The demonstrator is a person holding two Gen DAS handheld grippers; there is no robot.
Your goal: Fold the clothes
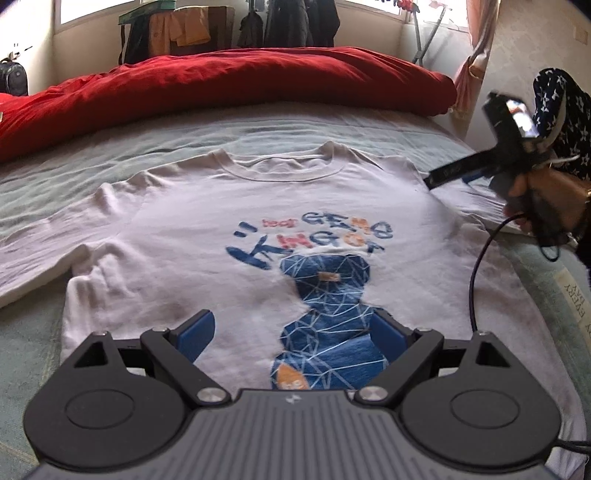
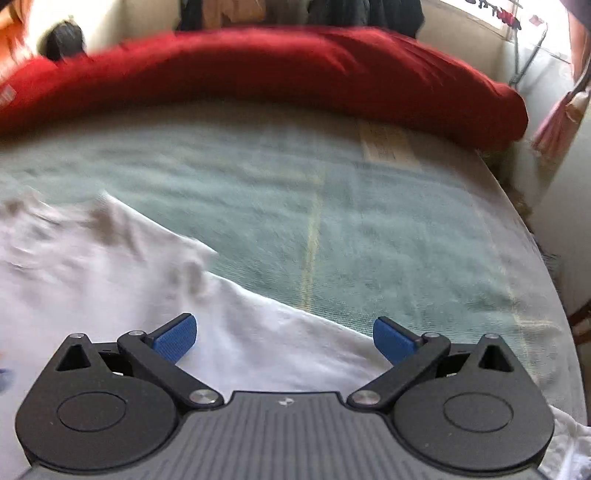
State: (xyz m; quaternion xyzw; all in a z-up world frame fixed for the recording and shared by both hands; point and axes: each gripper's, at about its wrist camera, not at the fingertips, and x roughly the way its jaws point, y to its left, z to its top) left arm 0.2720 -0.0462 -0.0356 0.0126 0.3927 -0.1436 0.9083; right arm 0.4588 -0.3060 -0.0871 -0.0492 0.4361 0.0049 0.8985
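Note:
A white T-shirt [image 1: 177,221] with a blue bear print and coloured letters lies flat, front up, on the bed, collar away from me. My left gripper [image 1: 291,332] hovers over its lower part, jaws wide apart with nothing between them. In the left wrist view a hand holds my right gripper [image 1: 450,173] above the shirt's right shoulder. The right wrist view, blurred, shows my right gripper [image 2: 284,338] open over the white sleeve [image 2: 110,266], nothing between the blue pads [image 2: 173,339].
A pale green bedspread [image 2: 351,229] covers the bed [image 1: 44,332]. A red duvet [image 1: 221,85] is bunched along the far side. Hanging clothes [image 1: 299,22], a drying rack [image 1: 421,33] and a pink curtain [image 1: 476,55] stand behind. A black cable [image 1: 476,266] trails at right.

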